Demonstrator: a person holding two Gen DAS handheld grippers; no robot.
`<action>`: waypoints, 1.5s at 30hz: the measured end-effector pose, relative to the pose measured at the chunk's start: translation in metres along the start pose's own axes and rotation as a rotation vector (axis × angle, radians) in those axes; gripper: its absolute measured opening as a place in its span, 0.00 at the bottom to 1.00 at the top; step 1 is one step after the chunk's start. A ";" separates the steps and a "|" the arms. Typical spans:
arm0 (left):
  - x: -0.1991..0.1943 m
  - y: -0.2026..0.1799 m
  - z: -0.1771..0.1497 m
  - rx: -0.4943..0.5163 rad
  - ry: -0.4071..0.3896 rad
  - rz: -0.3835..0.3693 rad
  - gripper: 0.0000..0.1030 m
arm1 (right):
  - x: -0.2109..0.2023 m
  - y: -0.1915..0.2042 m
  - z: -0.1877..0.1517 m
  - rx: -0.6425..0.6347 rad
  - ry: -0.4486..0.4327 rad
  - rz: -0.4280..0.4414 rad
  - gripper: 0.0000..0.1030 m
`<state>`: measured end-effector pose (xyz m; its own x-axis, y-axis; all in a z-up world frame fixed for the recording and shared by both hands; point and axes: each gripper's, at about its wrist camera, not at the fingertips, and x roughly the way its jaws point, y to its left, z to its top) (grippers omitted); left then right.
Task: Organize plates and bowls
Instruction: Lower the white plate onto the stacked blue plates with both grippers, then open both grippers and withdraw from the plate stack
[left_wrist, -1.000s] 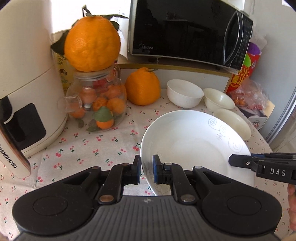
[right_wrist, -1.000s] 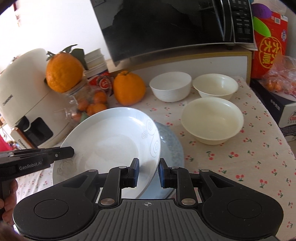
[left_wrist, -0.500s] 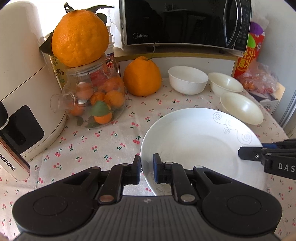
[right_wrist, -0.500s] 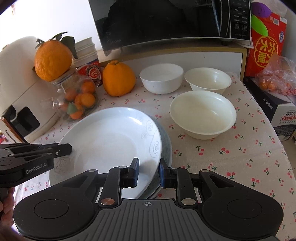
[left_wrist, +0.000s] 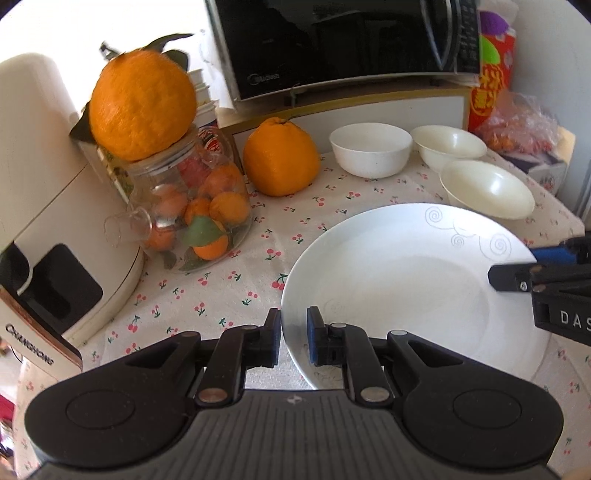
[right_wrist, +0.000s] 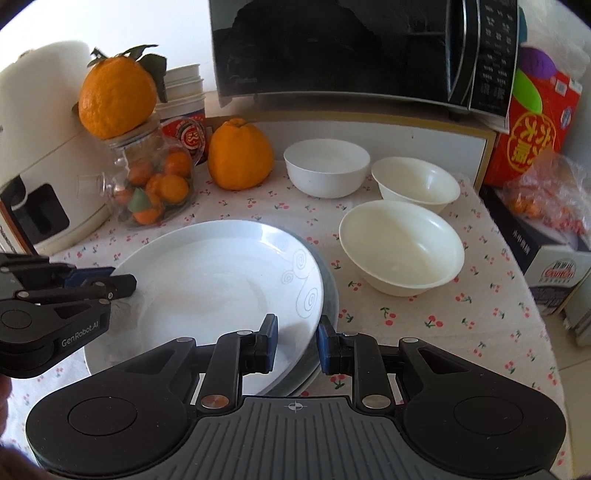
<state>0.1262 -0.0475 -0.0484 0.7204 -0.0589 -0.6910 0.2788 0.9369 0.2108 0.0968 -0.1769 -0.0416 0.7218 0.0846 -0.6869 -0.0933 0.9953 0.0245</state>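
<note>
You have two plates in front of you: a white plate (right_wrist: 207, 291) with swirl marks and a grey plate (right_wrist: 330, 295) showing beneath it. Three bowls sit behind them: a white bowl (right_wrist: 327, 166), a small cream bowl (right_wrist: 415, 182) and a large cream bowl (right_wrist: 400, 245). You also have two large oranges, one (right_wrist: 116, 99) on the one glass jar (right_wrist: 147, 177) and one (right_wrist: 240, 155) on the cloth, plus one microwave (right_wrist: 362, 48) and two grippers (right_wrist: 295, 341) (right_wrist: 107, 282).

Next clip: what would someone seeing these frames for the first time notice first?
The big white plate with grey swirls, front and centre on the cherry-print tablecloth, gripped at opposite rims by the left gripper and right gripper, sitting over a darker plate. Next, the large orange perched on the glass jar of small oranges at the left. Three white bowls sit behind, below the black microwave.
</note>
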 end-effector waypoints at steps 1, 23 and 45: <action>-0.001 -0.003 0.000 0.014 -0.002 0.000 0.12 | 0.000 0.001 -0.001 -0.012 0.000 -0.014 0.23; -0.007 -0.016 0.000 0.046 -0.027 -0.044 0.36 | -0.002 -0.001 0.000 -0.071 0.024 0.053 0.50; -0.016 0.001 0.001 -0.093 -0.024 -0.088 0.91 | -0.005 -0.068 0.008 0.221 0.010 0.040 0.56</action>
<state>0.1157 -0.0457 -0.0367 0.7114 -0.1495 -0.6867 0.2824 0.9556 0.0845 0.1054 -0.2447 -0.0339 0.7134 0.1252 -0.6894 0.0316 0.9772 0.2102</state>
